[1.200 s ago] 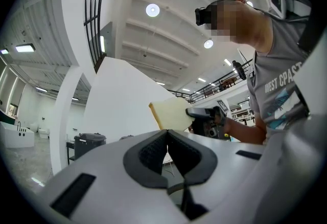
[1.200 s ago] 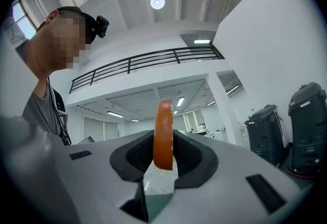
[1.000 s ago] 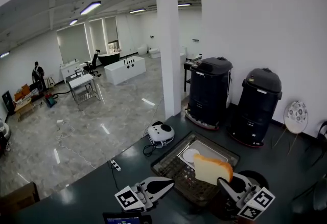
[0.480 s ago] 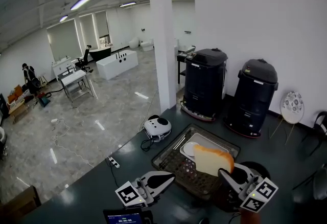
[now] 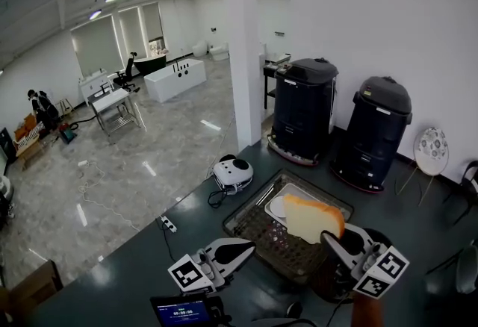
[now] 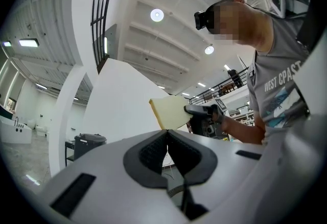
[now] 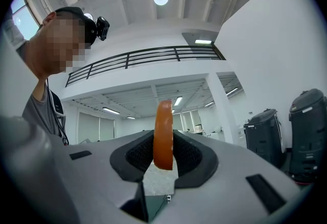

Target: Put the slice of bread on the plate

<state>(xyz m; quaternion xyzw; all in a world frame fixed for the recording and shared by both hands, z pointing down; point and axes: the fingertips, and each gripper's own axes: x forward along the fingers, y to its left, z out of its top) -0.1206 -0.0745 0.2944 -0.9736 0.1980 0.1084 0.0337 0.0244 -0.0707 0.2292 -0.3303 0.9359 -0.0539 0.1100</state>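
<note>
The right gripper (image 7: 163, 152) is pinching the slice of bread (image 5: 312, 218) upright by its edge, fingers (image 7: 139, 154) partly apart around it. It is holding the slice above the black tray (image 5: 245, 227), just right of the white plate (image 5: 277, 207), probably for laying flat. The left gripper (image 6: 167, 152), fingers together and empty, is hovering over the table (image 5: 142, 277).

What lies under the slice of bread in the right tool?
A dark tray with a white plate inside it. The bread hides part of the plate, so anything else on it cannot be seen.
</note>
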